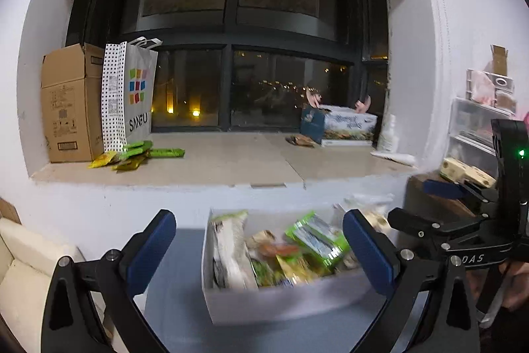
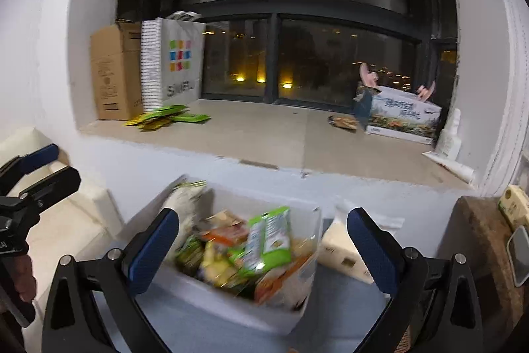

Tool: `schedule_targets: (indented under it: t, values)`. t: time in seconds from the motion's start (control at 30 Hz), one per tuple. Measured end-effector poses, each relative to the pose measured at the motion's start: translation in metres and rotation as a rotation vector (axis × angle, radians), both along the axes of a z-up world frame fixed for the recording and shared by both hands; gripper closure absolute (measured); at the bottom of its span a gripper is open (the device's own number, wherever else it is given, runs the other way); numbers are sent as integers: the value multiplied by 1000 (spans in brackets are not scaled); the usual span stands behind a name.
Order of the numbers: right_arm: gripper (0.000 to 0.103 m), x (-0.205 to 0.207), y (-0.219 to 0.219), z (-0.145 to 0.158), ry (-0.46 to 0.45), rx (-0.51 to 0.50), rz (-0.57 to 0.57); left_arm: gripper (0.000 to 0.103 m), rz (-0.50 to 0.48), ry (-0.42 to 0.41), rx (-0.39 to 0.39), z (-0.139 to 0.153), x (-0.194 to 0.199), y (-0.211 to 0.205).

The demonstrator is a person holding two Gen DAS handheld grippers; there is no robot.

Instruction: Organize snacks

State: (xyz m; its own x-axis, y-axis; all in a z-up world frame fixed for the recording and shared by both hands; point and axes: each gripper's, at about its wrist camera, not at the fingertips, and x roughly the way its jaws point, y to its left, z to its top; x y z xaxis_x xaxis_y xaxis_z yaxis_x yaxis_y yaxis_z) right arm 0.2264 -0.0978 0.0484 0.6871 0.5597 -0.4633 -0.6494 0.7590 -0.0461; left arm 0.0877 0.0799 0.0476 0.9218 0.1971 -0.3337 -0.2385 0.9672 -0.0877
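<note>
A white box [image 1: 284, 300] full of mixed snack packets [image 1: 314, 237] stands on the floor below the window sill; it also shows in the right wrist view [image 2: 231, 306]. My left gripper [image 1: 259, 250] is open and empty, held above and in front of the box. My right gripper [image 2: 263, 248] is open and empty over the same box; it also shows at the right of the left wrist view [image 1: 426, 204]. A pile of green and yellow packets [image 1: 135, 154] lies on the sill at the left [image 2: 165, 118]. A brown packet [image 1: 302, 141] lies on the sill at the right.
On the stone sill [image 1: 231, 161] stand a cardboard box [image 1: 71, 105] and a SANFU paper bag [image 1: 130, 95] at the left, and a printed carton [image 1: 344, 124] at the right. A cream sofa [image 1: 23, 270] is at left; shelves [image 1: 479, 121] and a wooden stool [image 2: 486, 253] at right.
</note>
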Motion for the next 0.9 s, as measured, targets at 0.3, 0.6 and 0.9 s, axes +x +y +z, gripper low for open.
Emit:
schedule_targets:
  t: [0.3, 0.6, 0.9]
  values:
    - [0, -77, -59, -1, 38, 48, 57, 0, -28, 87, -29, -13, -83, -50]
    - [0, -136, -111, -20, 106, 87, 32, 0, -63, 179, -96, -39, -117, -76]
    - [0, -152, -122, -29, 115, 68, 13, 0, -97, 184, -100, -36, -115, -90]
